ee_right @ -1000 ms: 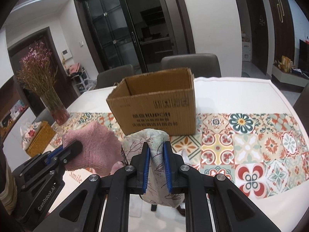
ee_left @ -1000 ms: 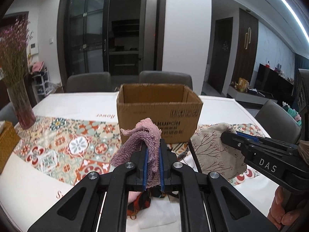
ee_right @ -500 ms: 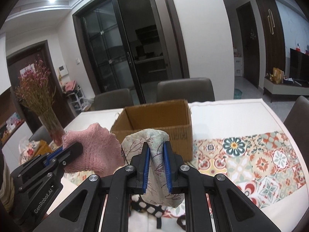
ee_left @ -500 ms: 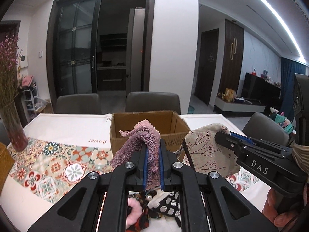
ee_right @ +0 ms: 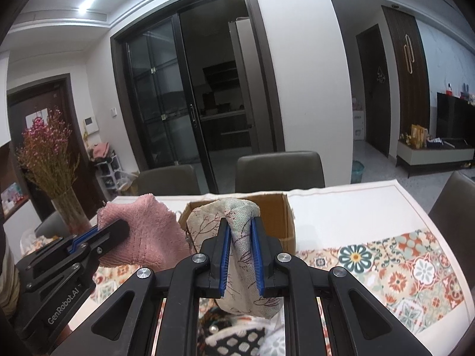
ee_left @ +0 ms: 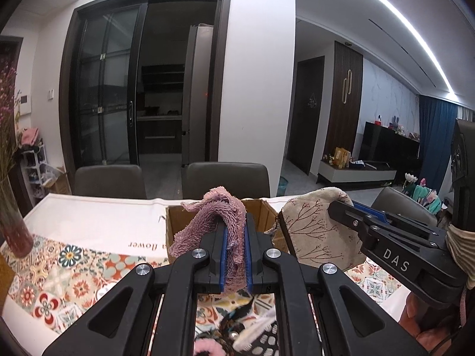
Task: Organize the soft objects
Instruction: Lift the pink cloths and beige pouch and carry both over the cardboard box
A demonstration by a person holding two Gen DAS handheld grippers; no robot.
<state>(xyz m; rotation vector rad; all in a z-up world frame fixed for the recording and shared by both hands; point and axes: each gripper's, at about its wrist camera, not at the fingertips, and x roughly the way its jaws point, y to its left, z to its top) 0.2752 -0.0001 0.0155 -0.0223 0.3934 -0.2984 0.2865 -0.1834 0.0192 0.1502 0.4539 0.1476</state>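
My left gripper [ee_left: 234,222] is shut on a pink fuzzy cloth [ee_left: 218,210], held in the air. It also shows in the right wrist view [ee_right: 142,237]. My right gripper [ee_right: 240,222] is shut on a beige pouch with a branch print [ee_right: 237,216], also raised; the pouch shows in the left wrist view [ee_left: 314,231]. An open cardboard box [ee_left: 178,225] stands on the table just beyond both grippers, mostly hidden by the cloth and the pouch. Its far wall shows in the right wrist view [ee_right: 274,216].
More soft items, a pink one [ee_left: 207,350] and a black-and-white patterned one [ee_right: 237,341], lie below the grippers. A vase of dried flowers [ee_right: 56,178] stands at the table's left. Grey chairs [ee_right: 279,172] line the far side. The table has a patterned runner [ee_right: 400,267].
Both grippers have risen with their loads and tilted up. The box now sits lower in view and is largely hidden behind the cloth and pouch.
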